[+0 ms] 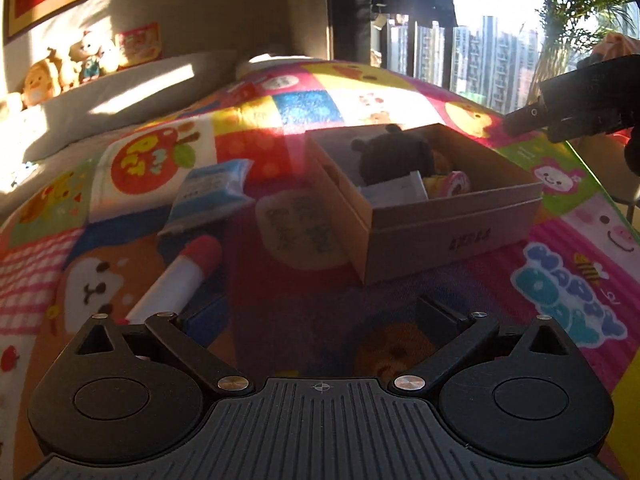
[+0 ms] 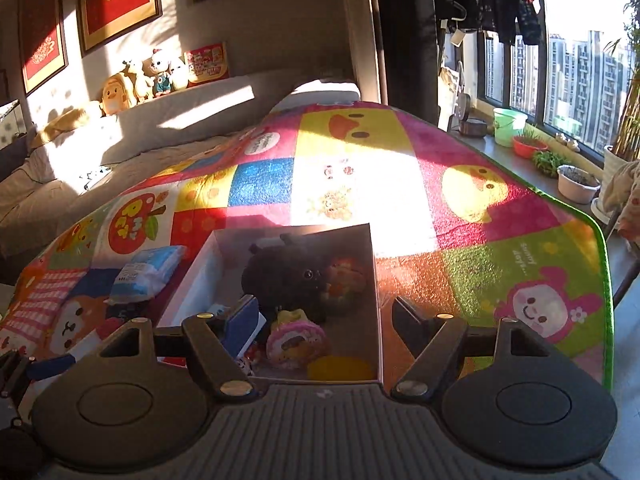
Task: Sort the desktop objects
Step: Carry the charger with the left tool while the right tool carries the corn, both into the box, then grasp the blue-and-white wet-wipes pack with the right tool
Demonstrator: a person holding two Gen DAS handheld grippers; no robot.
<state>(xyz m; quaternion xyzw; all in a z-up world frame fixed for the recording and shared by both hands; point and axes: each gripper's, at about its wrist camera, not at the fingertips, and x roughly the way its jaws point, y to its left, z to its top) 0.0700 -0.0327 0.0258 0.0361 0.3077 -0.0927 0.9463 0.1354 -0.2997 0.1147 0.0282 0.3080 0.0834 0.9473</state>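
An open cardboard box (image 1: pixel 452 224) stands on a colourful cartoon mat (image 1: pixel 132 160). Inside it are a black plush toy (image 1: pixel 392 156), a pink roll-cake toy (image 1: pixel 456 184) and a white item. Left of the box lie a blue tissue pack (image 1: pixel 212 192) and a white tube with a red cap (image 1: pixel 180 276). My left gripper (image 1: pixel 316 316) hovers open over the mat in front of the box, the tube beside its left finger. My right gripper (image 2: pixel 328 320) is open above the box (image 2: pixel 192 288), over the black plush (image 2: pixel 288 272), the roll-cake toy (image 2: pixel 296 344) and a yellow item (image 2: pixel 340 368); nothing is gripped.
The right gripper's body (image 1: pixel 560 112) shows at the upper right of the left wrist view. A grey sofa with plush toys (image 2: pixel 132 88) lies beyond the mat. A sill with pots and a green bucket (image 2: pixel 508 126) runs along the window at right. The mat's green edge (image 2: pixel 604 280) drops off on the right.
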